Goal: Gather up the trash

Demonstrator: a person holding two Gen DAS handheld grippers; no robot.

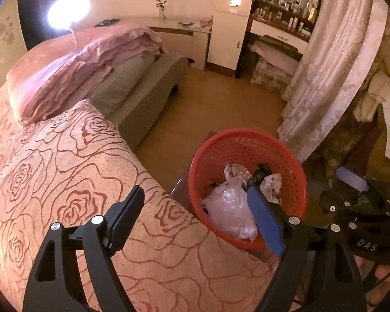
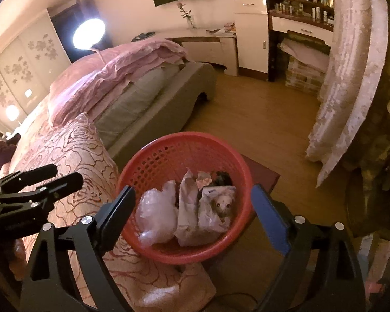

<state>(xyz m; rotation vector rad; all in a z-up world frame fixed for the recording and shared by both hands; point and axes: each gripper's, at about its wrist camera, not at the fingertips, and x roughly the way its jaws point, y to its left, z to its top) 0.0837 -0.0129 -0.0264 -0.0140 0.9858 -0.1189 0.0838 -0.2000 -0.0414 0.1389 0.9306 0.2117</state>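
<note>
A red mesh basket (image 1: 247, 133) (image 2: 184, 136) stands beside the bed on a low dark red stand (image 2: 264, 175). Inside lie a clear plastic bag (image 1: 228, 208) (image 2: 156, 213), crumpled paper (image 2: 188, 208) and a wrapper with a dog picture (image 2: 219, 204). My right gripper (image 2: 192, 189) hangs open right above the basket, with nothing between its fingers. My left gripper (image 1: 193, 195) is open and holds nothing, over the bed's edge at the basket's left rim. In the right wrist view the left gripper (image 2: 65, 175) appears above the bedspread, to the left of the basket.
A rose-patterned bedspread (image 1: 65, 169) covers the near bed, with a pink duvet (image 1: 78, 72) and a grey bed base (image 1: 153, 88) behind. Wooden floor (image 1: 221, 98) lies past the basket. A lace curtain (image 1: 325, 78) hangs at right, and a white dresser (image 1: 228, 33) stands at the back.
</note>
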